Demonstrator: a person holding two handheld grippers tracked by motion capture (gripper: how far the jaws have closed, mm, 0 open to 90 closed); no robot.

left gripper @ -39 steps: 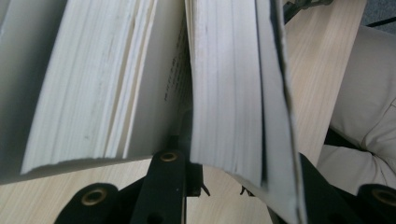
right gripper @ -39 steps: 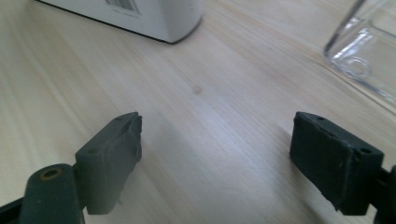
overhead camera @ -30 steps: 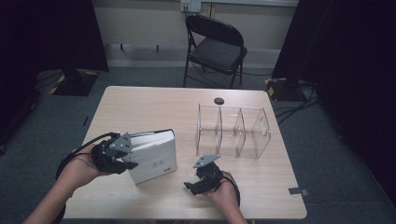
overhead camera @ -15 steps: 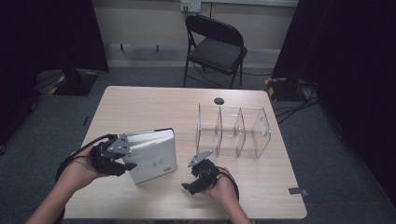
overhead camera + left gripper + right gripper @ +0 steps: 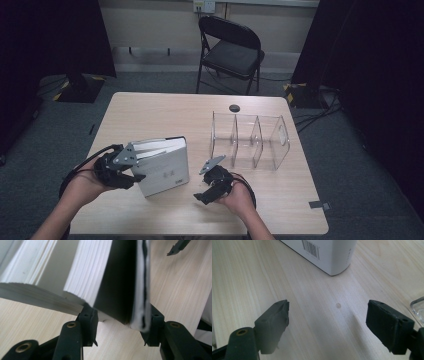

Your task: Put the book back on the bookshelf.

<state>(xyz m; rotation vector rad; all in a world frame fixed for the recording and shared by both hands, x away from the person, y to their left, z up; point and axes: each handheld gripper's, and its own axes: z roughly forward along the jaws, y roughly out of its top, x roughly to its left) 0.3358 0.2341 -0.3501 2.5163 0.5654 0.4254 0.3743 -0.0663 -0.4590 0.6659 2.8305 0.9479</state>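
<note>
Left gripper view: left tool (image 5: 120, 327), jaws just opening, straddles the book (image 5: 105, 277); right tool (image 5: 327, 325) gapes empty.

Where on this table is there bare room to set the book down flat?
The far left of the table, behind the book and left of the clear divider rack, is bare. So is the near right corner. It is crowded between book and rack, where the right gripper sits.
</note>
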